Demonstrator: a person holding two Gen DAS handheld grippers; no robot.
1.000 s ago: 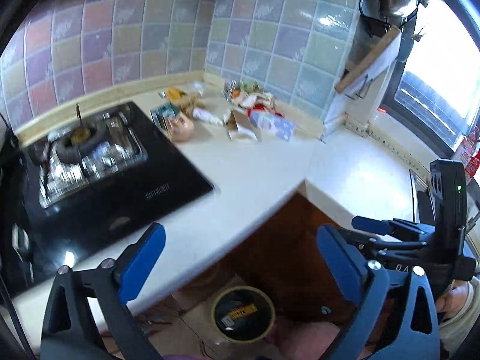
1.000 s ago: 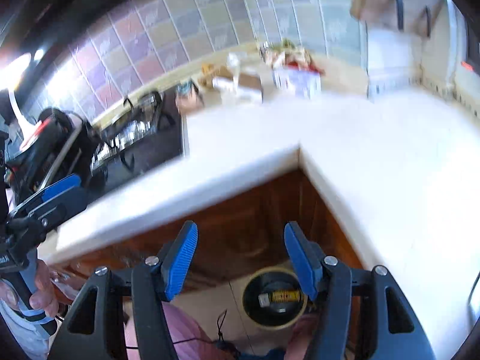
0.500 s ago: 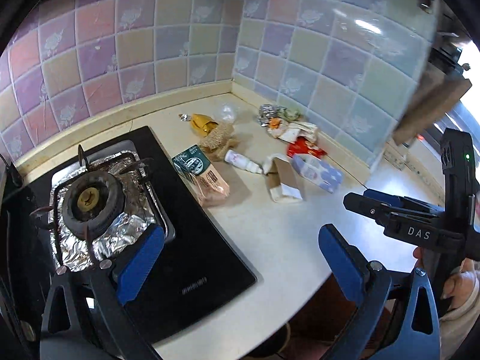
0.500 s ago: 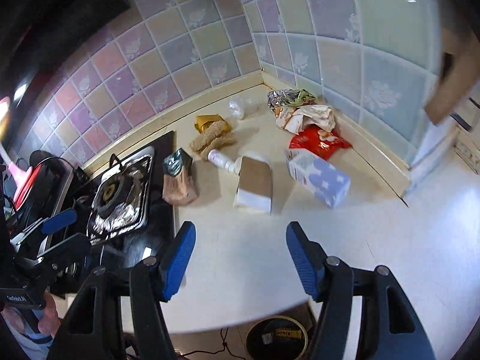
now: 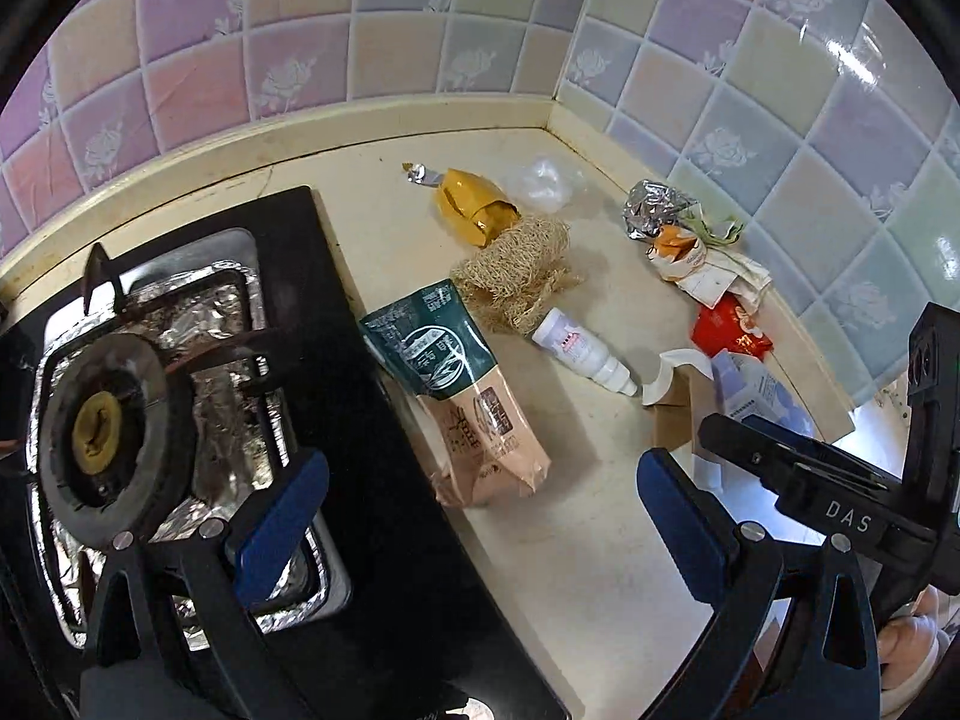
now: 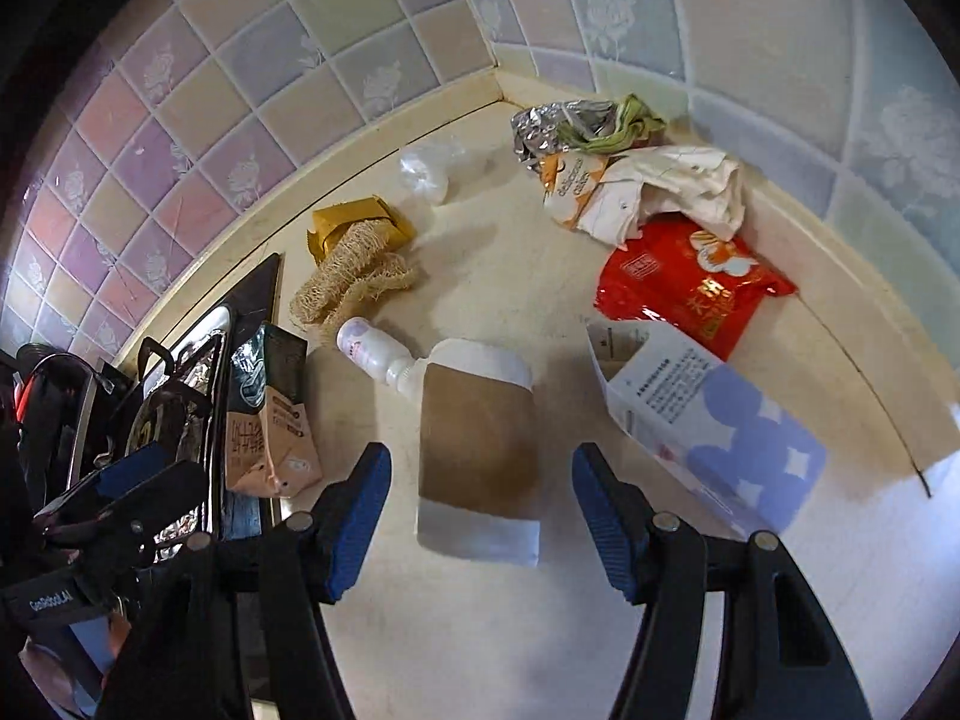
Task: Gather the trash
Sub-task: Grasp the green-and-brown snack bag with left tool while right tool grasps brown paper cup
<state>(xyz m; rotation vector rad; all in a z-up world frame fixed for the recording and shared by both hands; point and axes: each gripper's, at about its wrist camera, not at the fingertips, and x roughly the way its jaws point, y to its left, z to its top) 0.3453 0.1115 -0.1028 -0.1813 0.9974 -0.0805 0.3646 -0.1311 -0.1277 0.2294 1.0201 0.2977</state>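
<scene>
Trash lies on the cream counter corner. A green-and-tan snack bag (image 5: 462, 390) (image 6: 267, 414) lies by the hob edge. A white bottle (image 5: 585, 351) (image 6: 375, 354), a brown-and-white flat carton (image 6: 477, 456), a blue-and-white box (image 6: 714, 426), a red packet (image 6: 684, 282), a loofah (image 5: 513, 279) (image 6: 351, 282), a yellow wrapper (image 5: 471, 210), foil and paper wrappers (image 6: 600, 162) lie around. My left gripper (image 5: 480, 522) is open above the snack bag's near end. My right gripper (image 6: 480, 510) is open, its jaws either side of the flat carton.
A black glass hob with a foil-lined burner (image 5: 114, 426) fills the left. Tiled walls (image 5: 420, 18) close the corner behind the trash. A crumpled clear plastic bag (image 5: 543, 183) lies near the corner. Bare counter (image 5: 576, 546) lies in front of the trash.
Both grippers have moved up from the floor bin and forward over the counter, close to the trash pile. Both stay open.
</scene>
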